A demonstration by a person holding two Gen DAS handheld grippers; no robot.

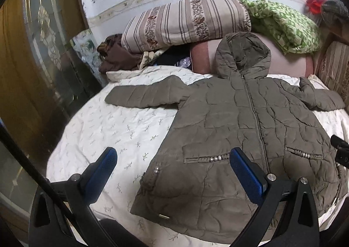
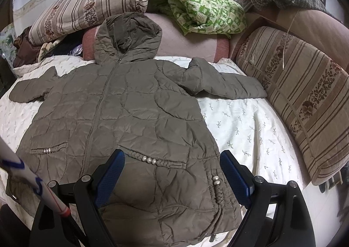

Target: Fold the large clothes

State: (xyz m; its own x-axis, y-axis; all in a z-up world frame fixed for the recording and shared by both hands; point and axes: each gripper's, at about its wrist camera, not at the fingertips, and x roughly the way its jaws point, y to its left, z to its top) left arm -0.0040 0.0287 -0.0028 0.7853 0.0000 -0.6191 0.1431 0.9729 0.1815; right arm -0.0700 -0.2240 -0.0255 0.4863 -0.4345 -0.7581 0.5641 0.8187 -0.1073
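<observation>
Coat (image 1: 240, 126) lies flat, zipped, sleeves spread, on the bed (image 1: 109, 129). Both claws, left (image 1: 172, 172) and right (image 2: 172, 172), spread and empty above hem. Folding apparently unstarted; next, pinch a sleeve.

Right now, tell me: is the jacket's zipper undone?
No, the jacket lies flat on the bed sheet with its zipper closed up to the hood.
</observation>
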